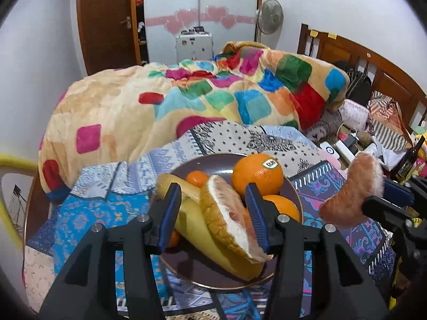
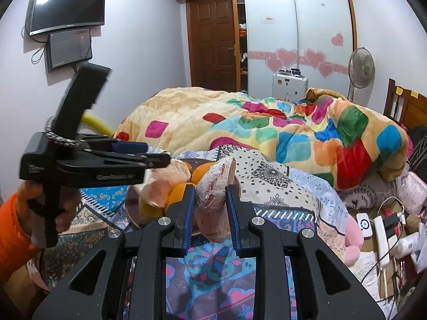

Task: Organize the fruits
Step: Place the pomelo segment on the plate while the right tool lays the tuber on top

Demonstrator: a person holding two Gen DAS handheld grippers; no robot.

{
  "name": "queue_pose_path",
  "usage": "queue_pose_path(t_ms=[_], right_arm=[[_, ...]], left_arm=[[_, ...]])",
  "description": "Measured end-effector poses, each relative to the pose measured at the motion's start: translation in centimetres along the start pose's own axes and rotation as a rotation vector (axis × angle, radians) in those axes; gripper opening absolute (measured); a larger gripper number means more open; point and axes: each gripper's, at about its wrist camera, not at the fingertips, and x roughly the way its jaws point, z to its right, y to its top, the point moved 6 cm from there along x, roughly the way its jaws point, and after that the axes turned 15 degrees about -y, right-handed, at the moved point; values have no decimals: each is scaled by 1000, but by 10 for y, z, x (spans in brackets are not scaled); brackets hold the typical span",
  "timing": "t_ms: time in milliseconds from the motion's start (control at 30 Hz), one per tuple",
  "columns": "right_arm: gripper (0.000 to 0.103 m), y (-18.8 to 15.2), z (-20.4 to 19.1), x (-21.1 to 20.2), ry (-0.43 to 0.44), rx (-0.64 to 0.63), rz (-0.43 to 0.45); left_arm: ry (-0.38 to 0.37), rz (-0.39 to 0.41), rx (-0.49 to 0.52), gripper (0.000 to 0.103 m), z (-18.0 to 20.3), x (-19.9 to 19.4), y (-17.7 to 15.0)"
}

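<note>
A dark brown plate (image 1: 208, 165) sits on the patterned cloth. It holds a banana (image 1: 192, 213), a large stickered orange (image 1: 257, 176), a second orange (image 1: 283, 206) and a small tangerine (image 1: 197, 178). Over the plate, my left gripper (image 1: 212, 188) is shut on a pomelo wedge with rind (image 1: 226, 218), which leans against the right pad above the banana. My right gripper (image 2: 209, 208) is shut on a peeled pink pomelo segment (image 2: 213, 200). It hangs just right of the plate, and its segment (image 1: 352, 189) also shows in the left wrist view. My left gripper (image 2: 160, 158) appears side-on in the right wrist view.
A colourful quilt (image 1: 213, 93) is heaped on the bed behind the plate. To the right lie a power strip, cables and chargers (image 2: 381, 229), with a dark bottle (image 1: 409, 157) standing there. A hand in an orange sleeve (image 2: 10, 226) grips the left tool. A wooden headboard (image 1: 373, 61) stands far right.
</note>
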Motion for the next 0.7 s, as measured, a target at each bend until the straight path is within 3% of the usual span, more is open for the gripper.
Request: queue_pose_path(t_ms=[367,700], right_arm=[[21,31,-26,14,-18,-53,29],[22,44,-79,45,-30,-188,2]], left_arm=[[3,33,-21,50,-29,-43,-21],[12,25,-58,50,-59,-51,-49]])
